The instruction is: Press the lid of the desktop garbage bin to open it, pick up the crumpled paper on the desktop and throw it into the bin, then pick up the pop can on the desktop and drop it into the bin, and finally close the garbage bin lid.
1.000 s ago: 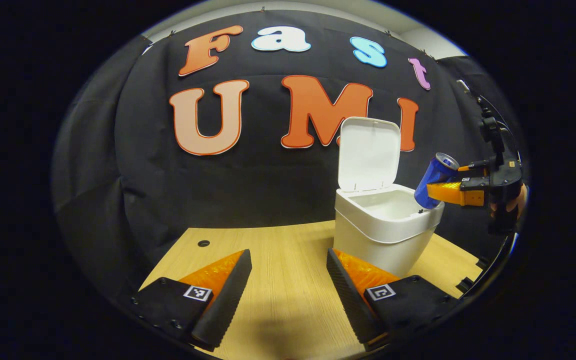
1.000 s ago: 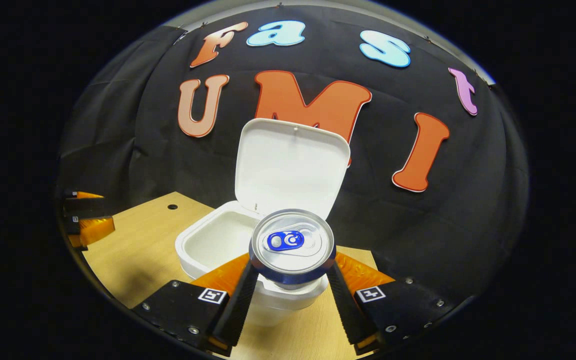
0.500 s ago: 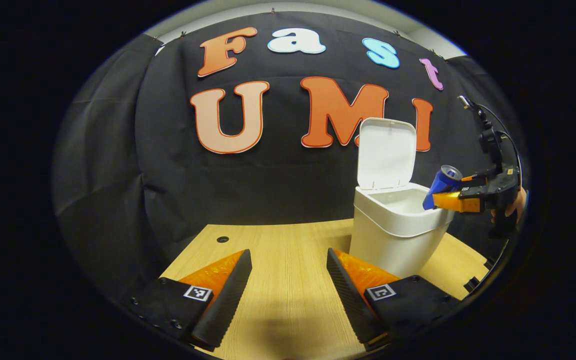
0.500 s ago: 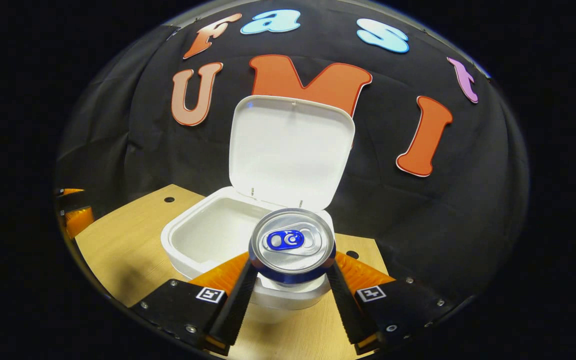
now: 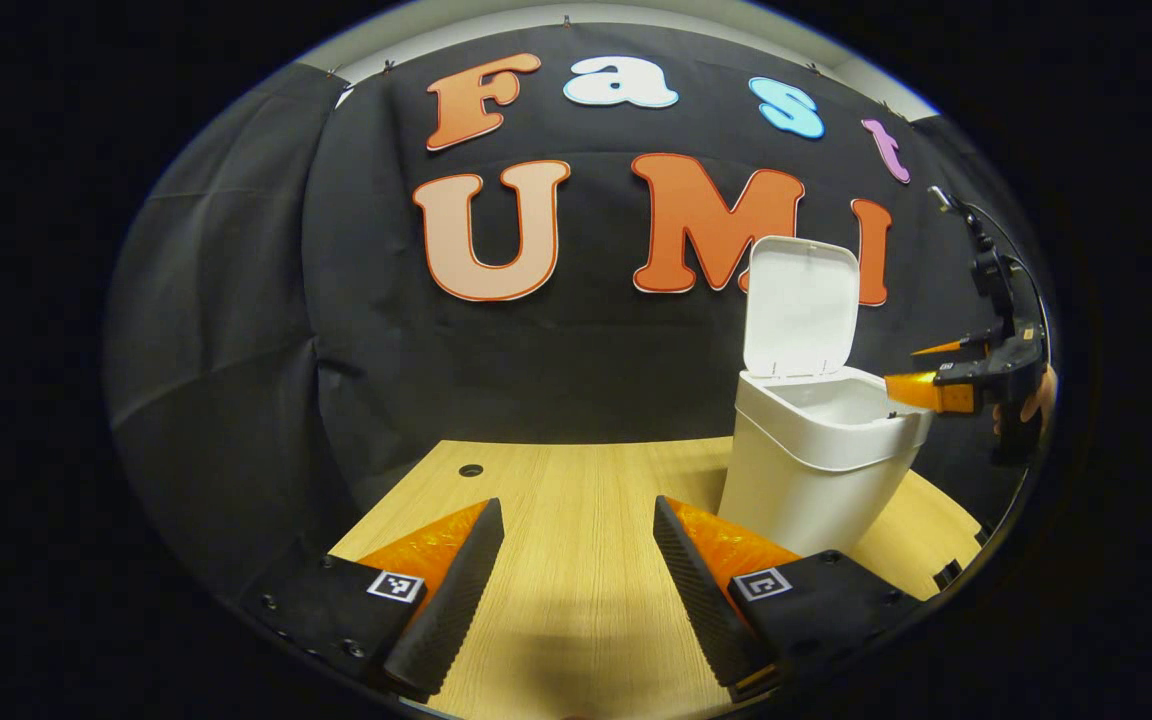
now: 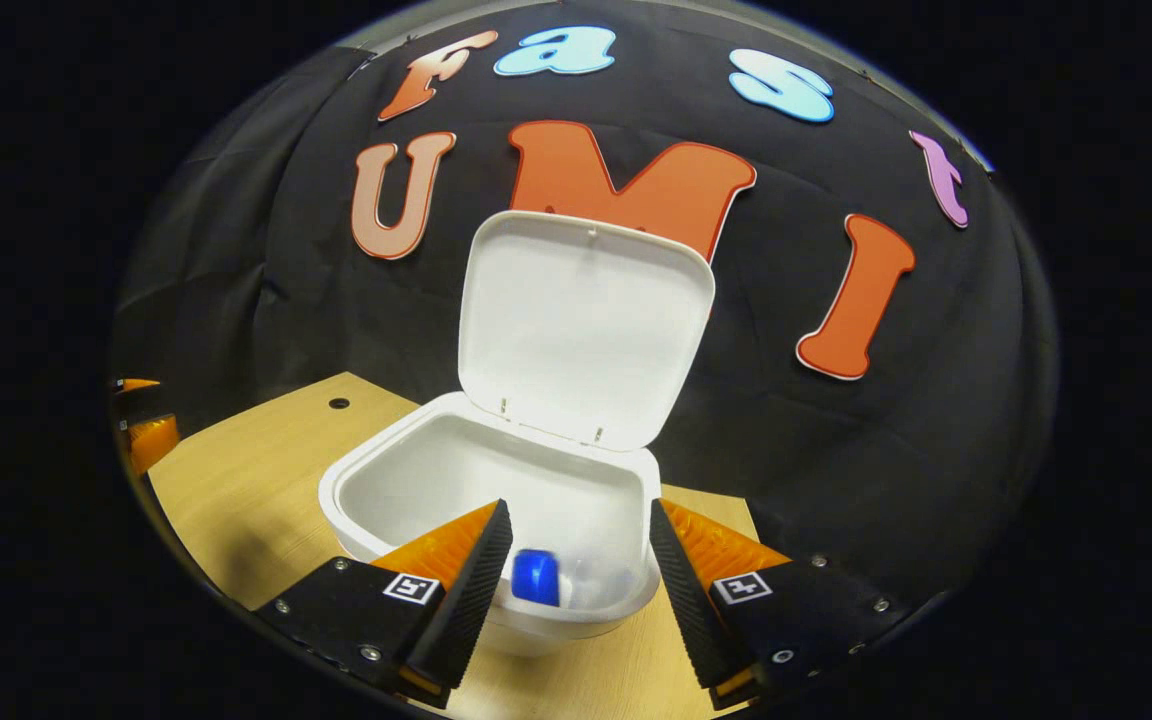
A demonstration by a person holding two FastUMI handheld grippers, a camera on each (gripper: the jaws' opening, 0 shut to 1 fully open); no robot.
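Note:
The white desktop bin [image 6: 386, 500] stands on the wooden table with its lid [image 6: 581, 325] raised upright at the back. My right gripper [image 6: 574, 560] hovers over the bin's near rim, open, with nothing between its fingers. Below it, inside the bin, lies the blue pop can [image 6: 535, 578], partly blurred. In the left gripper view the bin [image 5: 816, 470] is at the right with the lid [image 5: 801, 305] up, and the right gripper [image 5: 911, 375] reaches over its rim from the right. My left gripper [image 5: 576, 560] stays low over the table, open and empty. The crumpled paper is hidden from me.
The wooden table [image 5: 576, 500] stretches left of the bin, with a small round hole [image 5: 470, 469] near its back edge. A hand [image 5: 1041, 395] holds the right gripper at the far right. The black cloth wall rises behind the table.
My right gripper opened and the pop can dropped from it into the bin. The left gripper view has shifted a little, so the bin sits further right.

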